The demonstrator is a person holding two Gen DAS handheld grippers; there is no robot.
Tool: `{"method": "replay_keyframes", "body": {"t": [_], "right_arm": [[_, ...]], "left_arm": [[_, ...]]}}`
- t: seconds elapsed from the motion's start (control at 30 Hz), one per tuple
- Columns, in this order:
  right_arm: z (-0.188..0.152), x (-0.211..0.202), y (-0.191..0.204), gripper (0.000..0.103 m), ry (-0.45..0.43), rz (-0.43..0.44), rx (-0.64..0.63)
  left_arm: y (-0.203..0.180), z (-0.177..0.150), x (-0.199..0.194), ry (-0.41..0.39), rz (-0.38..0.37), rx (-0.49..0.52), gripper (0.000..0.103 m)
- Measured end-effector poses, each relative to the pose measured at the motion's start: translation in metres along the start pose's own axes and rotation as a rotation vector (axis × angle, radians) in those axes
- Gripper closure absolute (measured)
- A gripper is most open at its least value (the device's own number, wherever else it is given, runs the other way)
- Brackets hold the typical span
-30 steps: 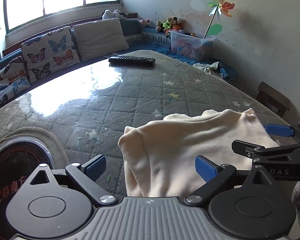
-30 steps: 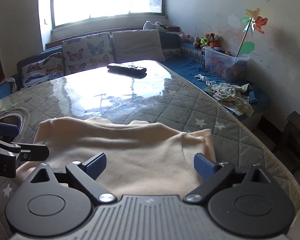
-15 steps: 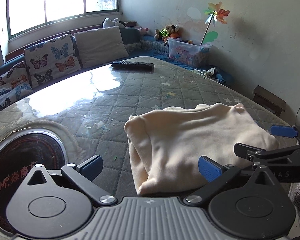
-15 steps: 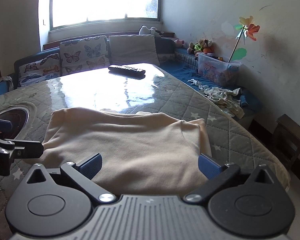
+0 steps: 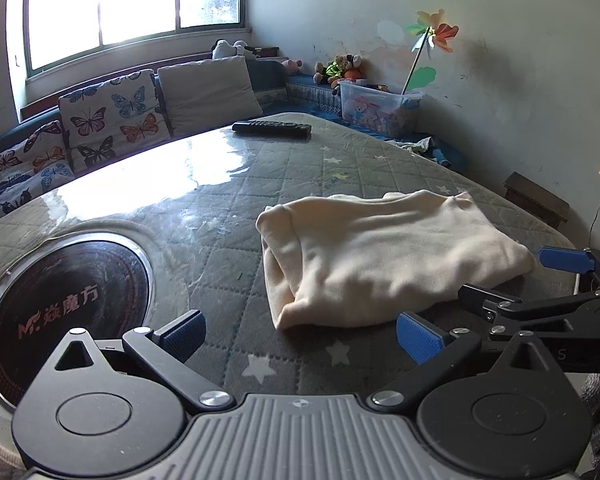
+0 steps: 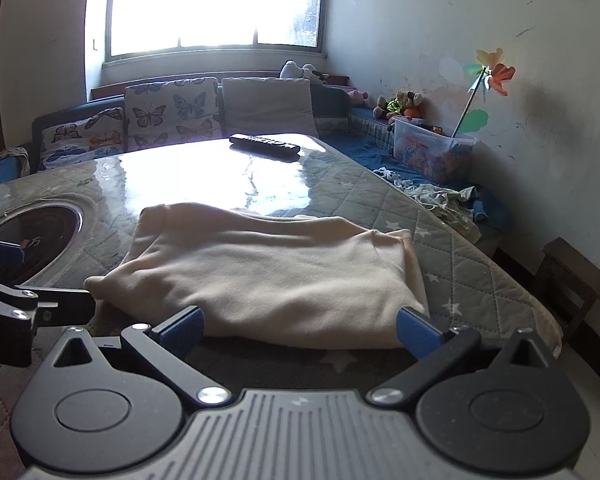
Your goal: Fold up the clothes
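Note:
A cream garment [image 5: 384,258] lies folded into a flat rectangle on the quilted grey table [image 5: 260,184]. In the right wrist view the same cream garment [image 6: 276,272] fills the middle, its near edge just beyond my fingertips. My left gripper [image 5: 300,334] is open, off the garment's near left corner, nothing between its blue pads. My right gripper [image 6: 298,326] is open too, close to the garment's front edge and not touching it. The right gripper [image 5: 540,280] also shows at the right edge of the left wrist view, beside the cloth.
A black remote [image 5: 272,128] lies at the table's far end. A round inset hotplate [image 5: 60,312] sits at the left. Cushions [image 5: 112,120] line a bench behind; a plastic toy box [image 5: 380,108] and loose clothes [image 6: 444,200] lie right. A dark stool [image 6: 572,276] stands off the table's right edge.
Both grippers have drawn back toward me and risen, away from the garment. The garment lies folded and still on the table.

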State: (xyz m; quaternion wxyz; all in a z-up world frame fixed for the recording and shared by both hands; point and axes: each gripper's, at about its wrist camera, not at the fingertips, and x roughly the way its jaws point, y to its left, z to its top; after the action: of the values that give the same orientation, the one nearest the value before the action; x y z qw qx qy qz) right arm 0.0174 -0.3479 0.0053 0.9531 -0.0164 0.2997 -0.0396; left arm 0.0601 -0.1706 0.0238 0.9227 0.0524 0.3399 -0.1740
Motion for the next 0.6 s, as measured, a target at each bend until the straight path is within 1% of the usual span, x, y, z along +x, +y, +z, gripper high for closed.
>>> {"method": "replay_keyframes", "body": {"t": [0.6], "right_arm": [[-0.022, -0.032, 0.016, 0.000, -0.013, 0.011, -0.006]], "left_arm": [[-0.003, -0.032, -0.034, -0.021, 0.024, -0.006, 0.000]]}}
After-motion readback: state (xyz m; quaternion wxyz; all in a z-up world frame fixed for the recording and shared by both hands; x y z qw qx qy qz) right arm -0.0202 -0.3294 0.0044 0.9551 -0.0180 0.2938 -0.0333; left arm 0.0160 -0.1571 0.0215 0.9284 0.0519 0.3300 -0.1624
